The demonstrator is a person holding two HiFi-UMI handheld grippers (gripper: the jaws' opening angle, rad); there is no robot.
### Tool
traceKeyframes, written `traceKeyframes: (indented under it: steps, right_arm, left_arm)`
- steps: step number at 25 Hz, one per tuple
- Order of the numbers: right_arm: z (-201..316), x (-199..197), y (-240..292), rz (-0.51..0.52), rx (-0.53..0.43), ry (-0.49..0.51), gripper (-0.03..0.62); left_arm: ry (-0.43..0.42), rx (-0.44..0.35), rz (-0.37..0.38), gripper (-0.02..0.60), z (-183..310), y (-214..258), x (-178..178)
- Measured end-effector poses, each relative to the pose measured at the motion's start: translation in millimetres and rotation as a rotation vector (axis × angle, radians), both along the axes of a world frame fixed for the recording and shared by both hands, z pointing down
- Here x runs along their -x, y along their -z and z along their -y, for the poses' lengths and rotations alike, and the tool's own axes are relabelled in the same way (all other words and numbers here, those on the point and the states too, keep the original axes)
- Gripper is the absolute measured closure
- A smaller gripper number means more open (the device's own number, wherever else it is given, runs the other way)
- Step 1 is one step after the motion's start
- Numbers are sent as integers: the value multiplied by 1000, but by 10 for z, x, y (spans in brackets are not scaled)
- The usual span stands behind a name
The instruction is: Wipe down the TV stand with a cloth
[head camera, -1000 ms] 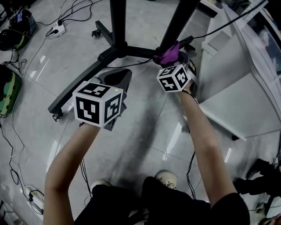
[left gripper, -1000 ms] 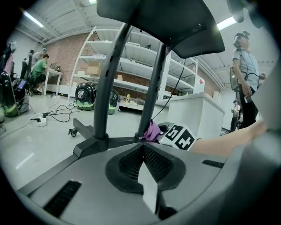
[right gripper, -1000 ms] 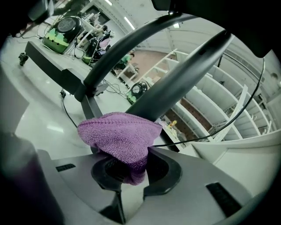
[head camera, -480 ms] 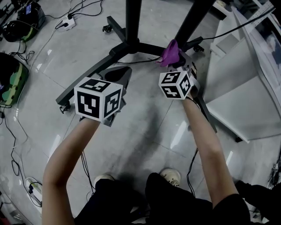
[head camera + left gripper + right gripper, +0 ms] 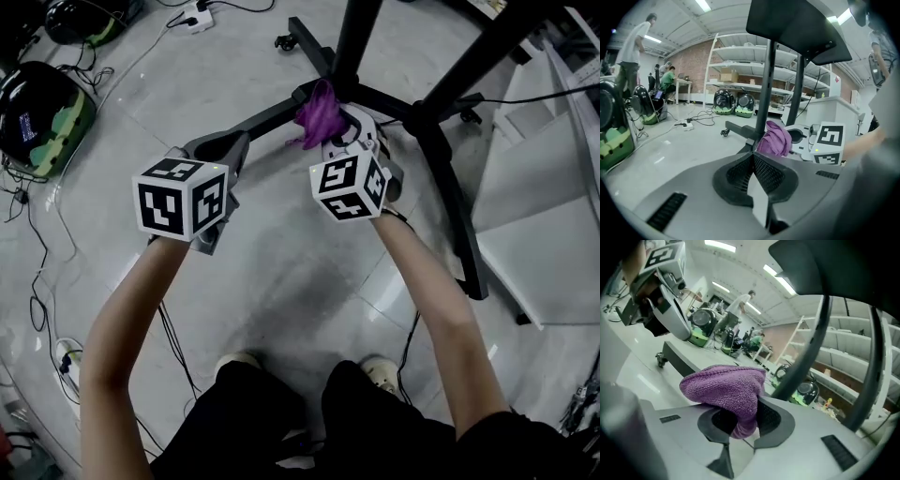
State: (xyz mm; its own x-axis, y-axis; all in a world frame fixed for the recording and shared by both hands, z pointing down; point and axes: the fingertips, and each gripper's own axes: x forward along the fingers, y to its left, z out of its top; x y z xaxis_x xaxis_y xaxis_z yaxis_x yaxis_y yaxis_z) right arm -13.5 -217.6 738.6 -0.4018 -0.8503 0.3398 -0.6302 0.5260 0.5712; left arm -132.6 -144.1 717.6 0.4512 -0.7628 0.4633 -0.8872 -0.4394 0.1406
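A black TV stand (image 5: pixel 375 97) with wheeled legs and two upright poles stands on the grey floor. My right gripper (image 5: pixel 339 131) is shut on a purple cloth (image 5: pixel 319 114), which hangs against the stand's base where the legs meet. In the right gripper view the purple cloth (image 5: pixel 729 392) bulges out between the jaws, with a pole (image 5: pixel 806 348) just behind. My left gripper (image 5: pixel 225 155) is shut and holds nothing, hovering beside a leg of the stand (image 5: pixel 267 117). The left gripper view shows the cloth (image 5: pixel 774 138), the stand's pole (image 5: pixel 765 84) and the right gripper (image 5: pixel 820 143).
A white cabinet (image 5: pixel 539 225) stands at the right. Cables and a power strip (image 5: pixel 197 14) lie on the floor at the upper left, near a dark and green bag (image 5: pixel 42 112). The person's feet (image 5: pixel 309 370) are below. People and shelves show in the background.
Both grippers moved left and toward the stand's centre. The cloth went from the right leg to the junction by the left pole.
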Motion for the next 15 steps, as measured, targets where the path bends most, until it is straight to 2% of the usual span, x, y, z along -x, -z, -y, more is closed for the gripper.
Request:
traceKeyframes:
  steps: [7,11,15]
  right_arm:
    - [-375,1391,-62,20,2,260,507]
    - [-604,1968,-133,24,7,368,507]
    - [-848,2467,-205,29,30,456,507]
  left_arm:
    - [146,26,14,575,-263,-111,899]
    - [199,56,31,575,-435,-233,1315]
    - [299,94,12,575,-602,-334,1772]
